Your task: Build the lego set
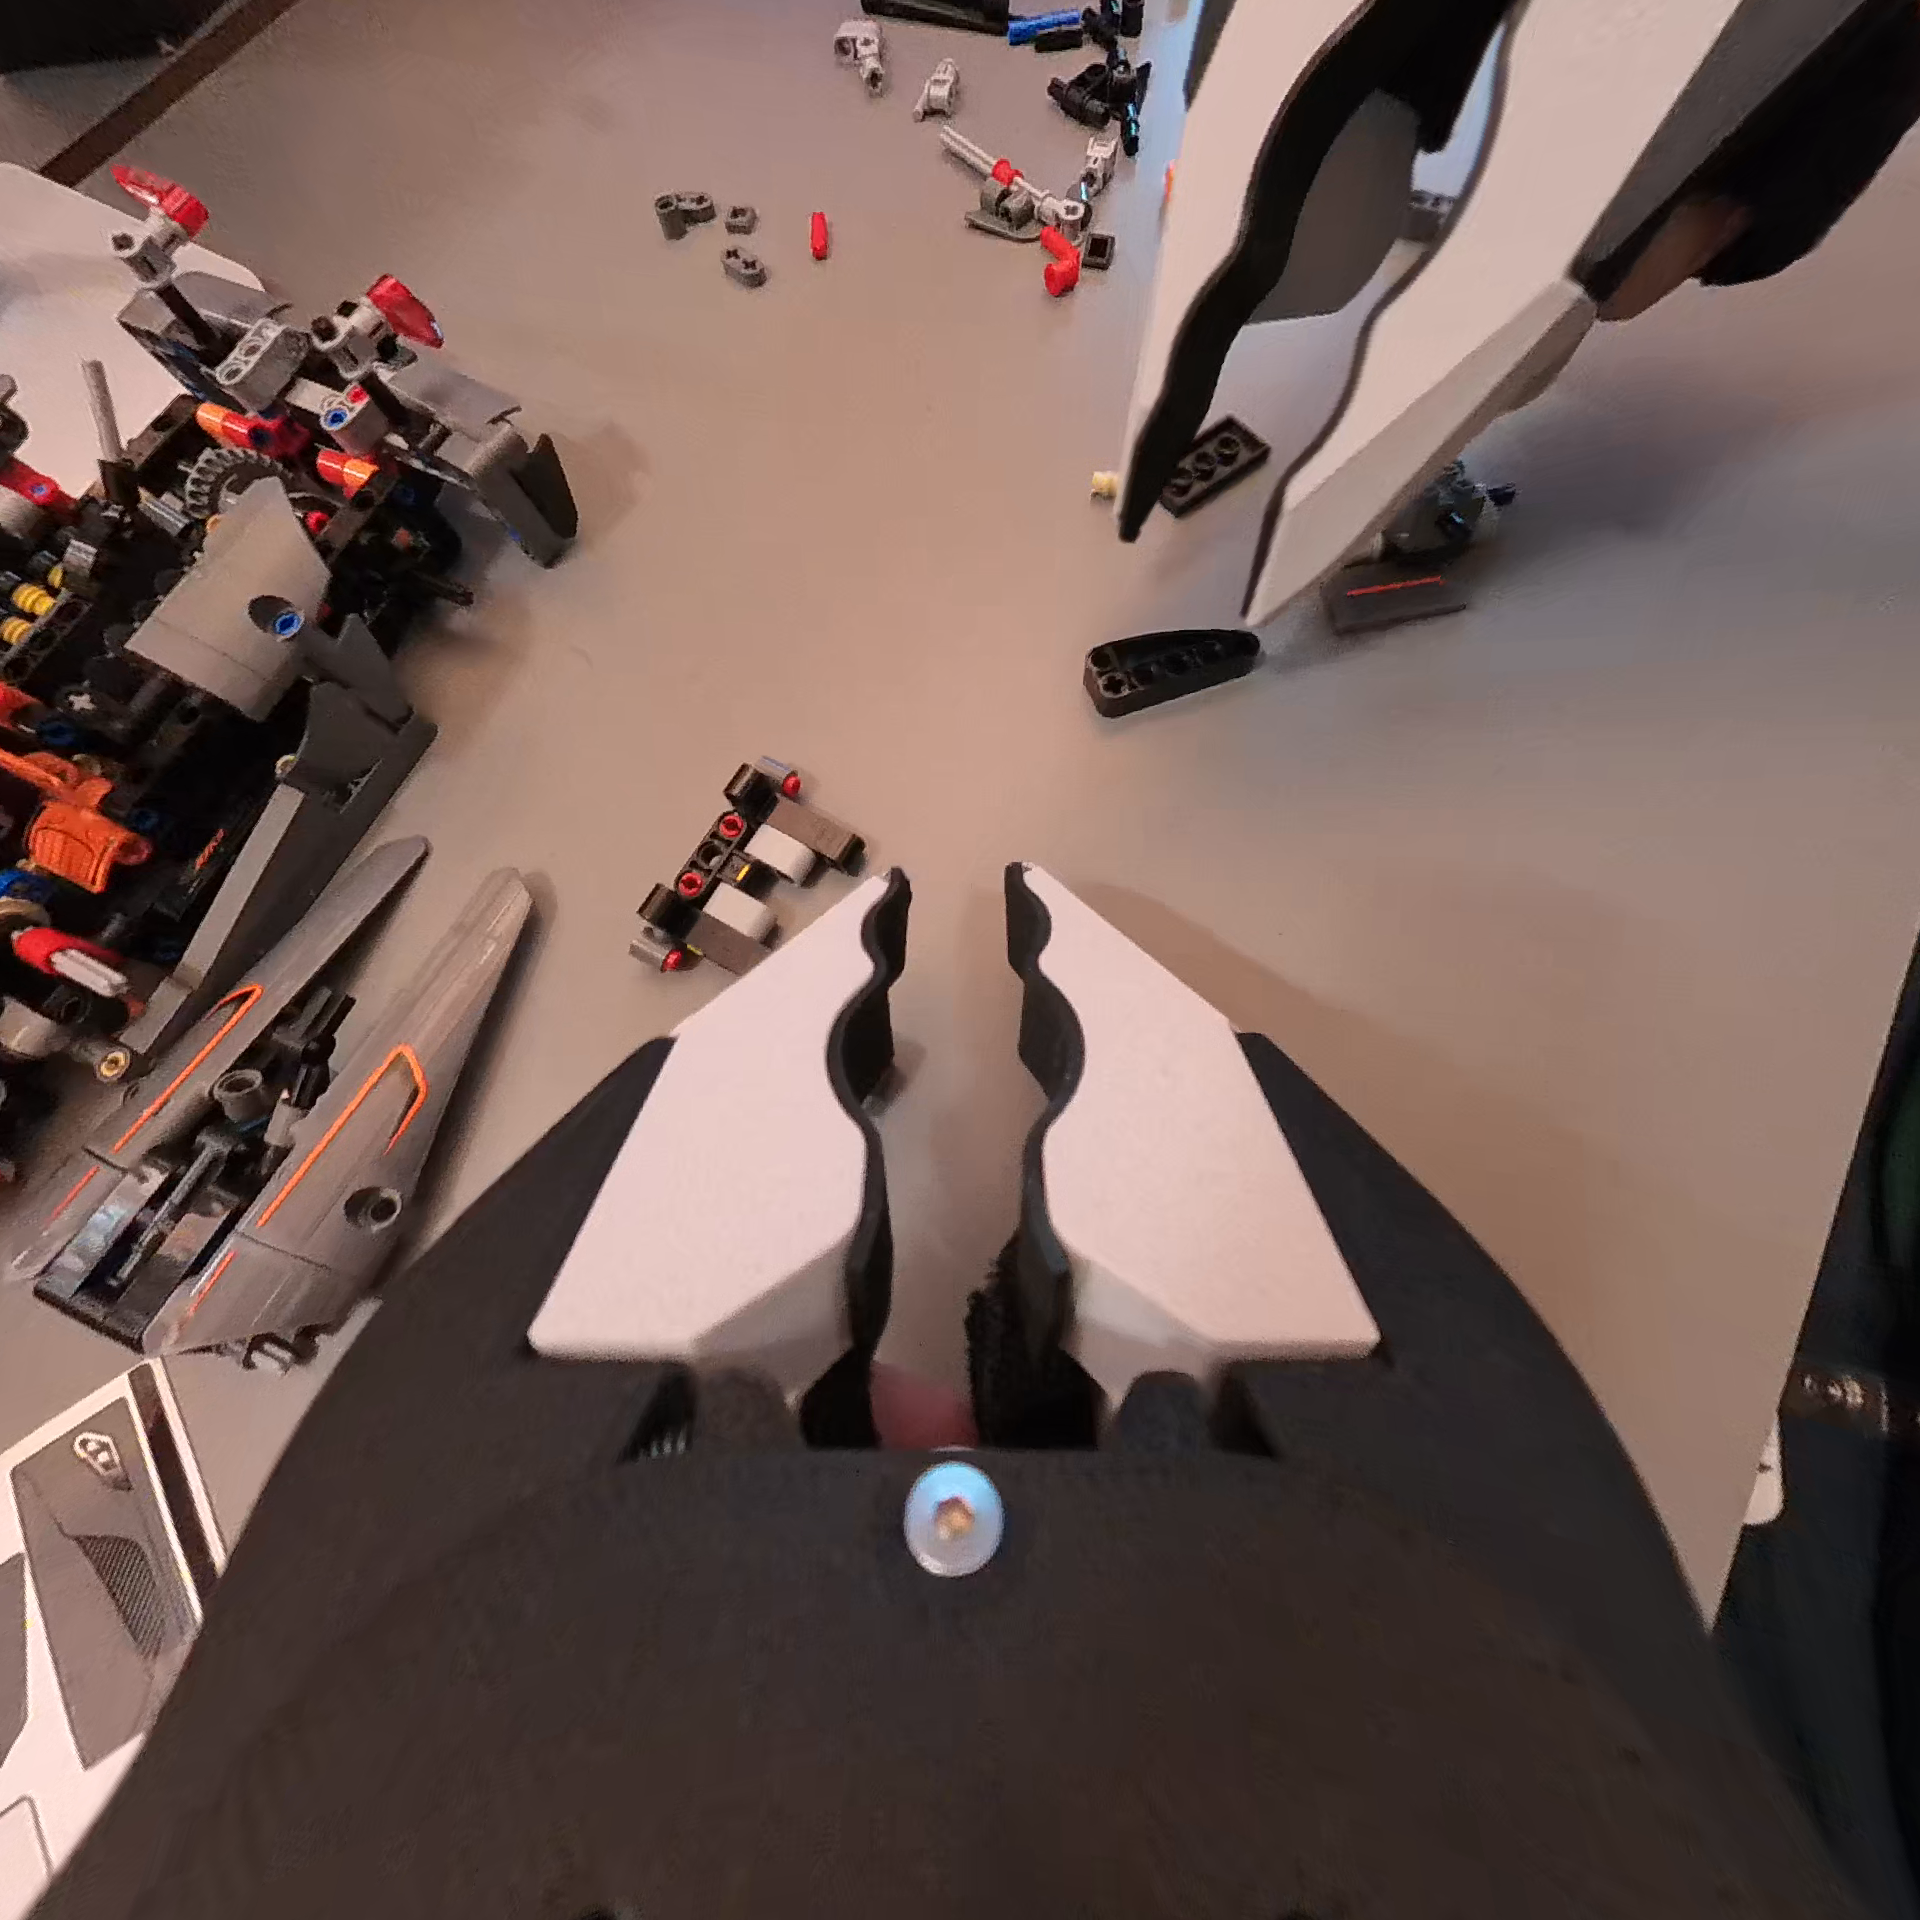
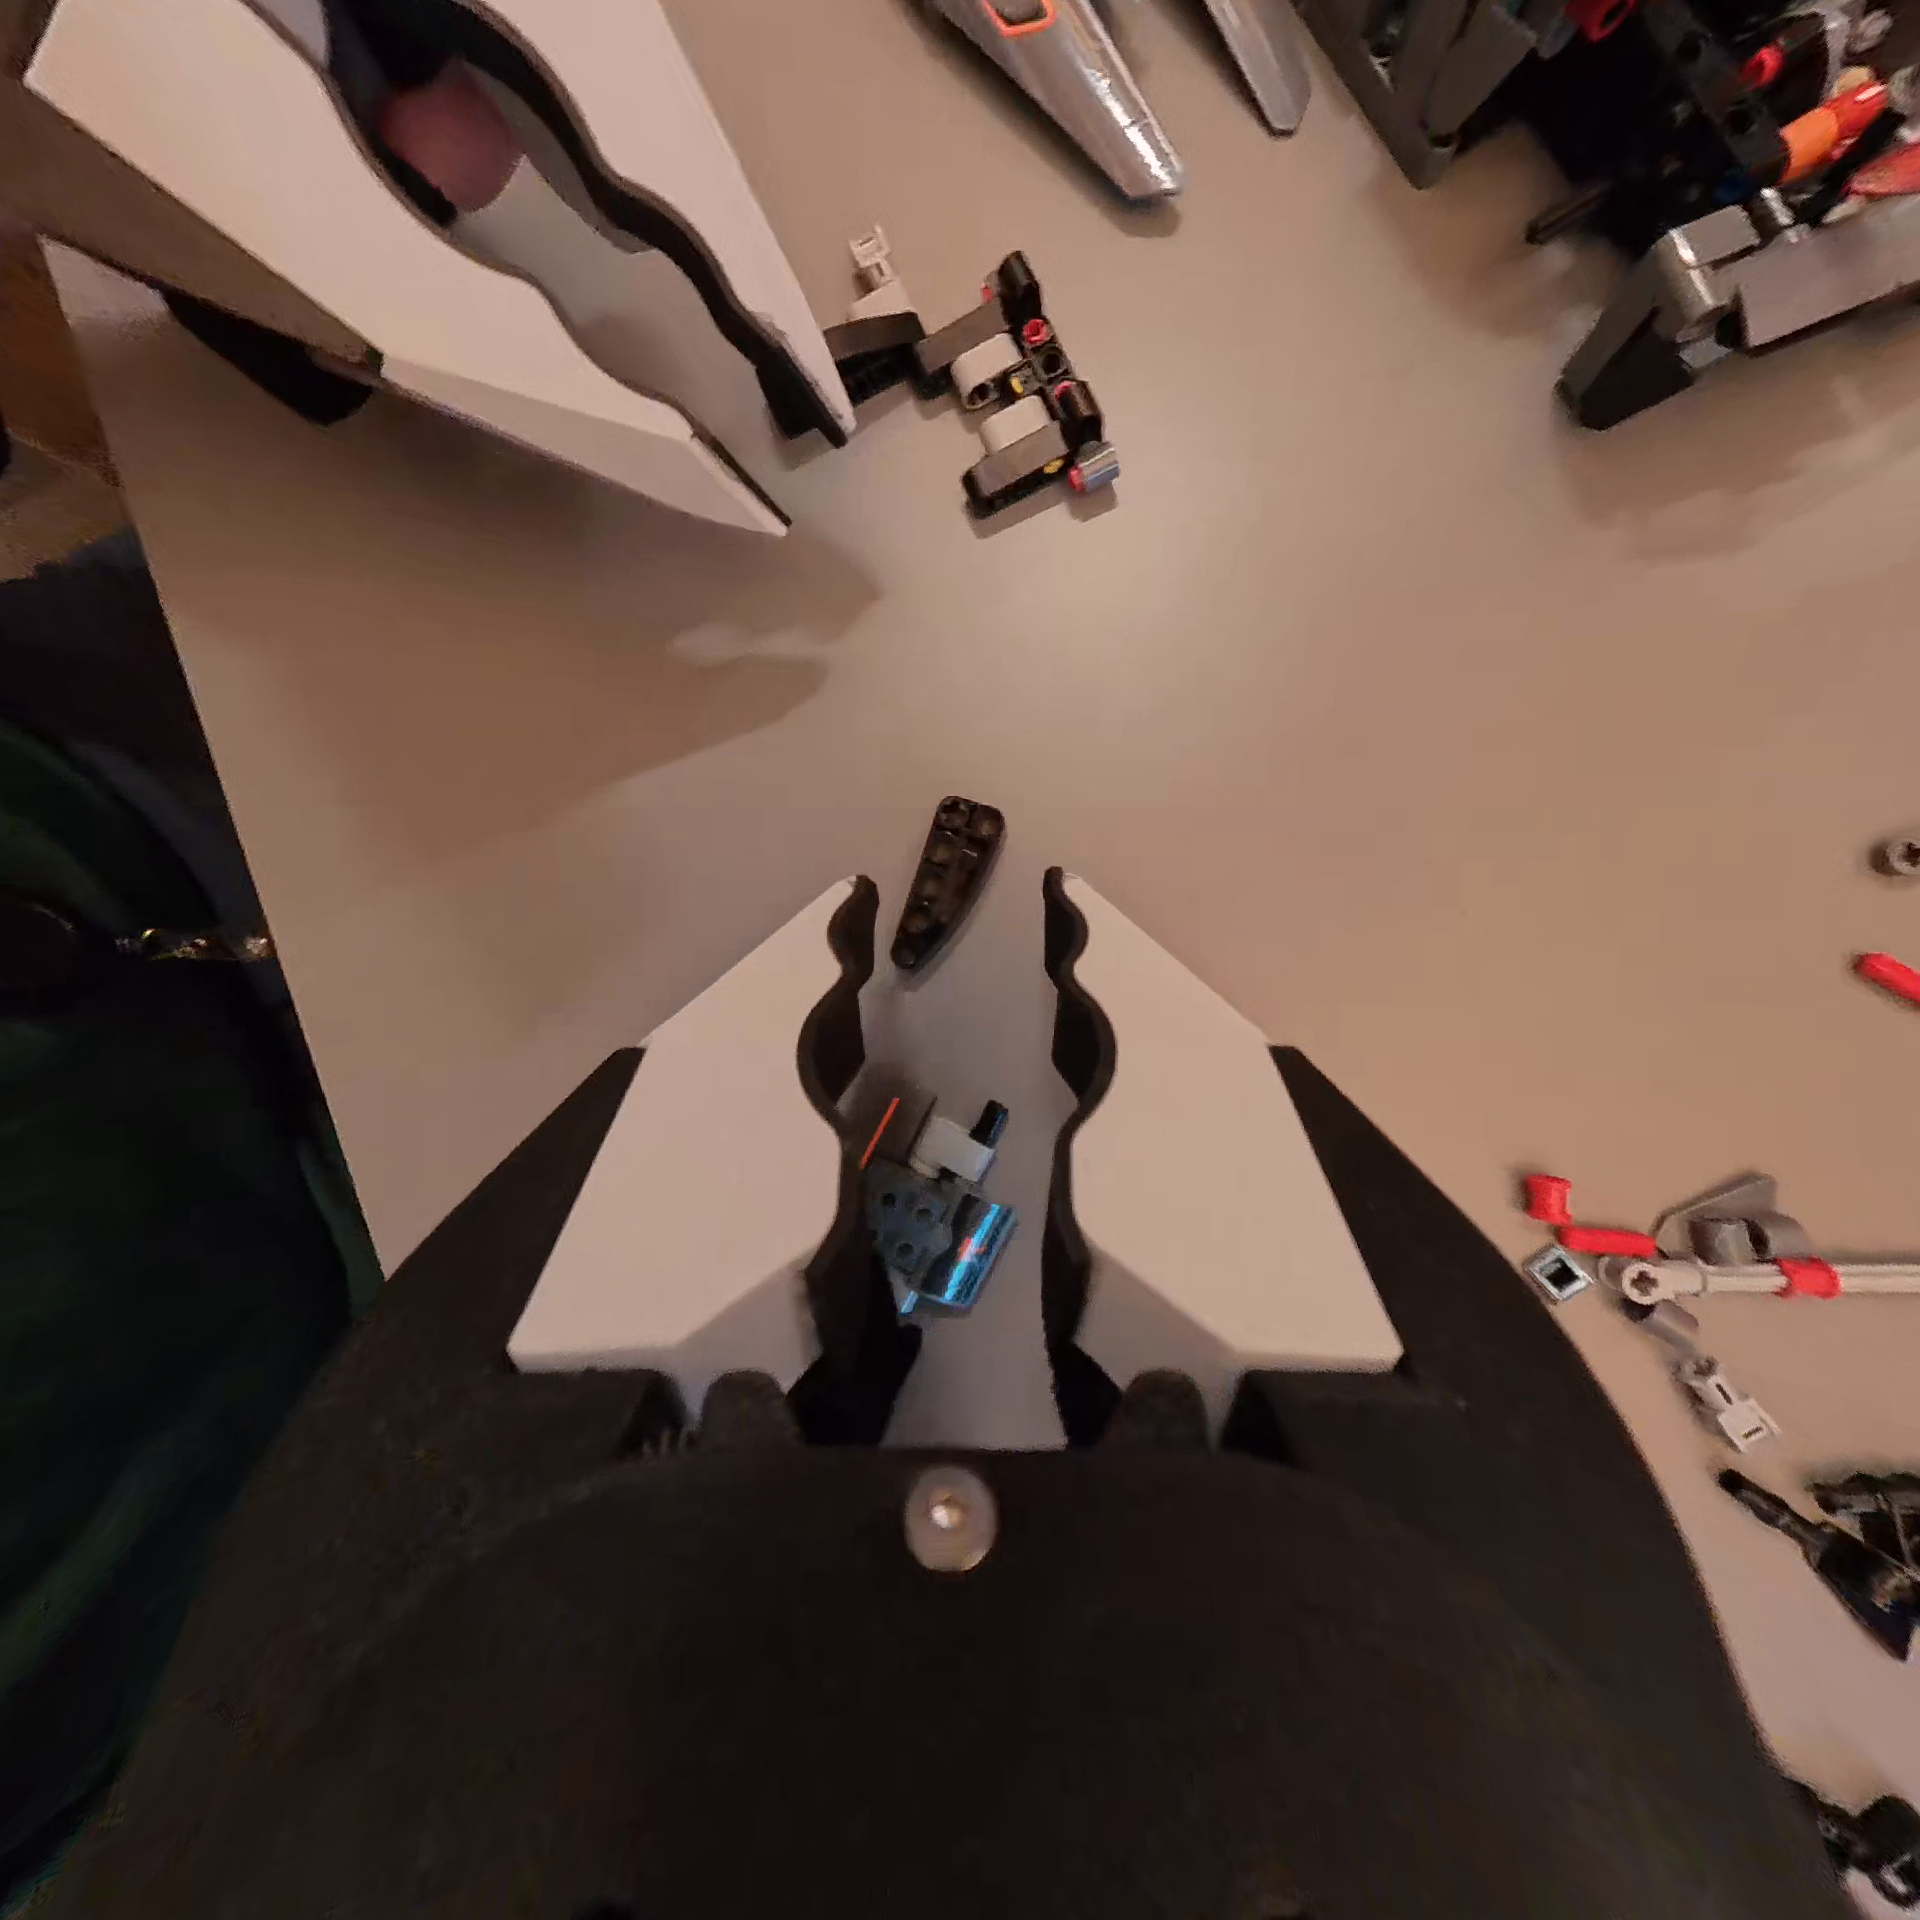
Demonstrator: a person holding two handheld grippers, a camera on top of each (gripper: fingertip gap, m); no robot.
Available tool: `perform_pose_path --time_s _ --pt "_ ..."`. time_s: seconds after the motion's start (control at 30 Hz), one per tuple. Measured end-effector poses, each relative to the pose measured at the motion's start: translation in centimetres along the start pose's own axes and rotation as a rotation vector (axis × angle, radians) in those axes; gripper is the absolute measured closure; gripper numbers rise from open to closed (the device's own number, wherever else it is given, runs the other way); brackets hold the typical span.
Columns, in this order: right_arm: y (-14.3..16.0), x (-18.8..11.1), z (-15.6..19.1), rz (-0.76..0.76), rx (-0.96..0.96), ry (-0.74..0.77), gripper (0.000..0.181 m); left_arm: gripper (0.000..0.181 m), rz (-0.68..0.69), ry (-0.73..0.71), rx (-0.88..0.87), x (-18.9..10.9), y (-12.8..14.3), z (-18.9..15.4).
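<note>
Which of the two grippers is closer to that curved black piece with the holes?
Right. The right gripper sits just over the curved black piece; the left gripper is off beside it, apart.

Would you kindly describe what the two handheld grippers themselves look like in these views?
Both match. The left gripper and right gripper each have a matte black body with a silver screw at its centre and two white, wedge-shaped fingers tapering to points. The inner edges carry wavy black pads. No cables or markings show.
</note>
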State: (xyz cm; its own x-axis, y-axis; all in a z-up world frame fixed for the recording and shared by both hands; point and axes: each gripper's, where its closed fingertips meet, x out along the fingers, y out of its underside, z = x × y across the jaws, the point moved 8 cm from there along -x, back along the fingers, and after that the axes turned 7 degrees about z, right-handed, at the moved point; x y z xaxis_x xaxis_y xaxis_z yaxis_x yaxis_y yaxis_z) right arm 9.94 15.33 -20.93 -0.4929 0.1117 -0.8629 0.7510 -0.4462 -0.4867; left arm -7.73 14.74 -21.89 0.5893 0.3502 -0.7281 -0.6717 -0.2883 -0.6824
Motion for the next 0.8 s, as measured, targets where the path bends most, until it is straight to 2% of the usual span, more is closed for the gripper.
perform_pose_path --time_s 0.13,0.2,0.23,0.27,0.43,0.53,0.63,0.8 --pt "0.1 1.3 0.4 0.091 -0.035 0.022 0.143 0.164 0.004 0.002 0.002 0.1 0.1 0.0" --pt "0.1 2.0 0.5 0.133 -0.043 0.052 0.145 0.164 0.002 0.004 0.008 0.2 -0.1 -0.1" --pt "-0.1 2.2 0.6 0.128 -0.045 0.049 0.150 0.163 0.002 0.005 0.010 0.3 -0.1 -0.1" --pt "-0.2 2.4 0.8 0.127 -0.049 0.037 0.165 0.163 0.001 0.007 0.010 0.4 -0.2 -0.2" --pt "-1.1 1.8 1.3 0.066 -0.158 0.095 0.170 0.156 -0.025 0.034 -0.010 0.4 -0.8 -0.3" --pt "-2.0 0.5 1.8 0.014 -0.242 0.175 0.170 0.151 -0.081 0.105 -0.073 0.1 -1.5 -0.5" --pt "-2.7 -0.7 2.8 -0.035 -0.379 0.241 0.170 0.146 -0.186 0.230 -0.202 -0.5 -2.2 -0.4" --pt "-3.4 -1.7 4.7 -0.072 -0.522 0.313 0.169 0.146 -0.270 0.434 -0.327 -0.6 -2.7 -1.1"
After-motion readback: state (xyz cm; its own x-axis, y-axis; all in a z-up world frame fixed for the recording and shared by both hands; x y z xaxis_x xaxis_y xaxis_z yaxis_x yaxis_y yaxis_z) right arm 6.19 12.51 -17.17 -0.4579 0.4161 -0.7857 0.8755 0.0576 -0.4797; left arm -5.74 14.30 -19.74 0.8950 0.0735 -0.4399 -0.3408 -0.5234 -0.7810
